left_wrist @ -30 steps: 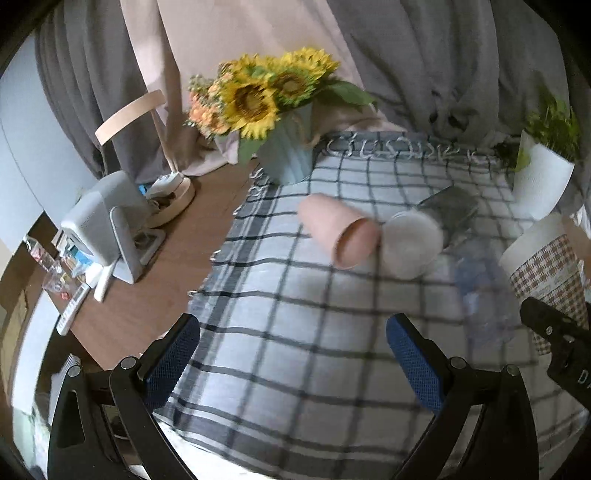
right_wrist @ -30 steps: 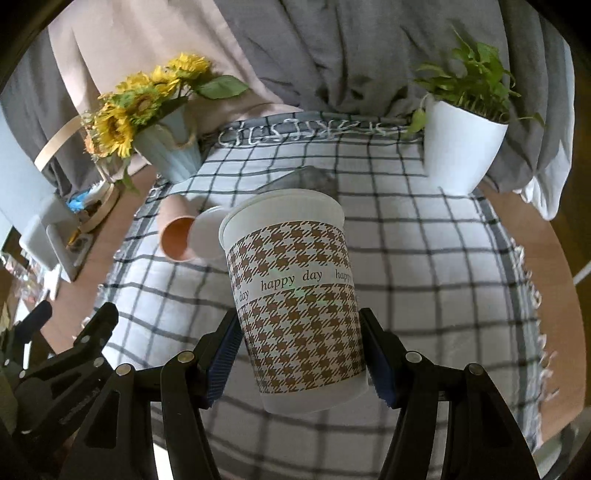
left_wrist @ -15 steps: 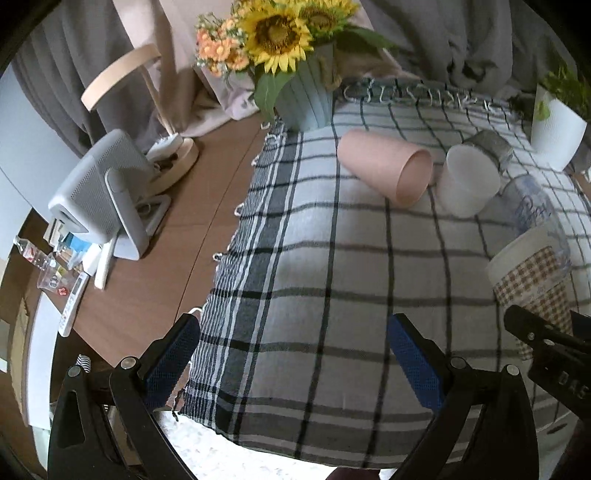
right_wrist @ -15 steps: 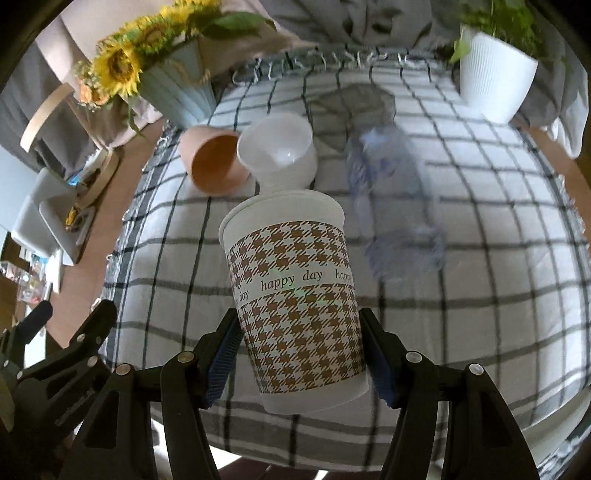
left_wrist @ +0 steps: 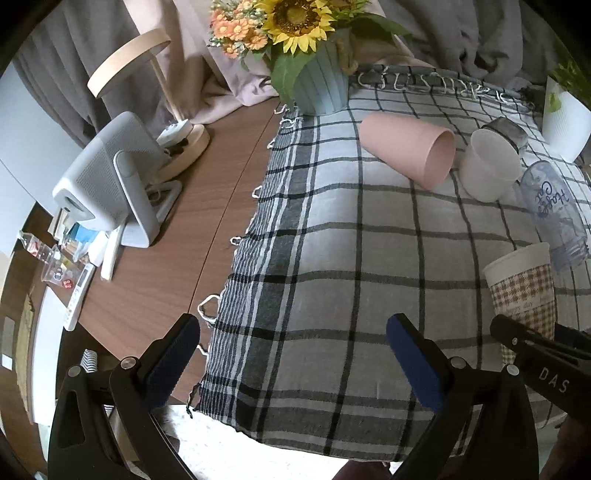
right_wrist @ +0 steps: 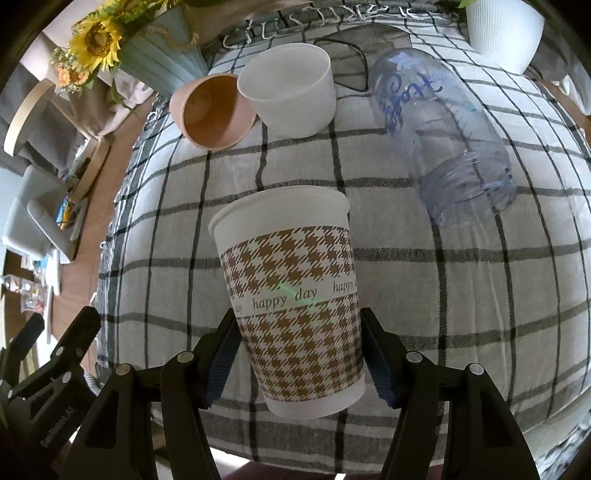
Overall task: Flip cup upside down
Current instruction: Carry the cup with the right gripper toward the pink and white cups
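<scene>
My right gripper (right_wrist: pixel 297 363) is shut on a brown houndstooth "happy day" paper cup (right_wrist: pixel 295 299), its wide rim pointing away from me toward the checked cloth (right_wrist: pixel 461 295). The same cup (left_wrist: pixel 522 284) shows at the right edge of the left wrist view, with the right gripper's black arm below it. My left gripper (left_wrist: pixel 293 360) is open and empty above the cloth's near left part (left_wrist: pixel 332 258).
A pink cup (right_wrist: pixel 212 110), a white cup (right_wrist: pixel 291 96) and a clear plastic bottle (right_wrist: pixel 439 136) lie on their sides further back. A sunflower vase (left_wrist: pixel 319 86), a white plant pot (right_wrist: pixel 504 29), a small lamp (left_wrist: pixel 147 85) and a grey device (left_wrist: pixel 107 184) stand around.
Both grippers have risen and tilted down over the cloth. The held cup now points more toward the table. The left gripper stays open.
</scene>
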